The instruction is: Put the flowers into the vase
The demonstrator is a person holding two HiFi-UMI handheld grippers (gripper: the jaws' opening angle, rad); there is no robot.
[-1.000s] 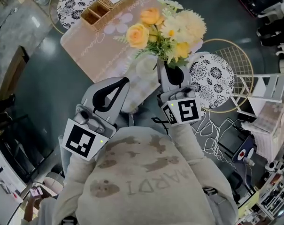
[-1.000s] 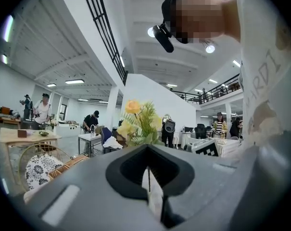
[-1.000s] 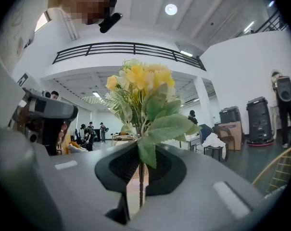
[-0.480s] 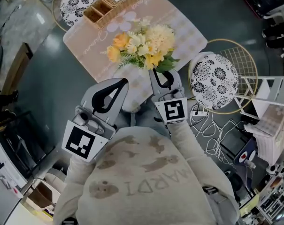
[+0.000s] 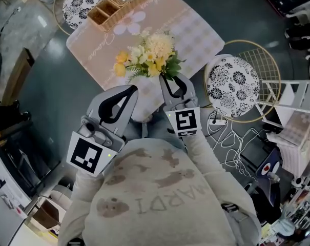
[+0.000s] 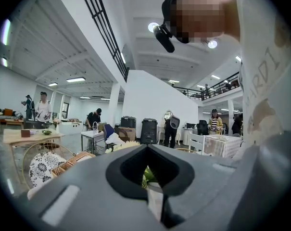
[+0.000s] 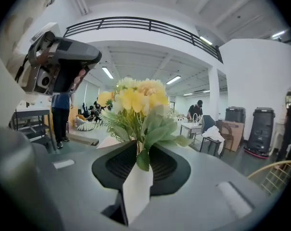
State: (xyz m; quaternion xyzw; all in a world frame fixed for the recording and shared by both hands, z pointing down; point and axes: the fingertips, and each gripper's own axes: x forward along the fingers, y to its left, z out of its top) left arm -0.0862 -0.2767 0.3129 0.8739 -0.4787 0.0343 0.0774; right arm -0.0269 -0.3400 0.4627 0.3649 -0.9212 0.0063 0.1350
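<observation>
A bunch of yellow and cream flowers (image 5: 147, 55) with green leaves stands up from my right gripper (image 5: 172, 82), which is shut on the stems. In the right gripper view the blooms (image 7: 135, 97) rise straight out of the closed jaws of the right gripper (image 7: 135, 146). A pale white vase (image 5: 143, 111) shows partly between the two grippers at the table's near corner, mostly hidden by them. My left gripper (image 5: 125, 94) hangs just left of the flowers, jaws together, with nothing seen held. Through the closed left gripper (image 6: 147, 148) I glimpse green leaves (image 6: 147, 176).
The pink-clothed table (image 5: 195, 29) carries a wicker basket (image 5: 116, 4) at its far side. Round wire chairs with patterned cushions stand at the right (image 5: 231, 81) and far left (image 5: 80, 4). White cables (image 5: 236, 142) lie on the floor at the right. People stand in the hall's background.
My right gripper has carried the flowers left and nearer, down toward the table's near corner beside the left gripper. The left gripper has stayed where it was.
</observation>
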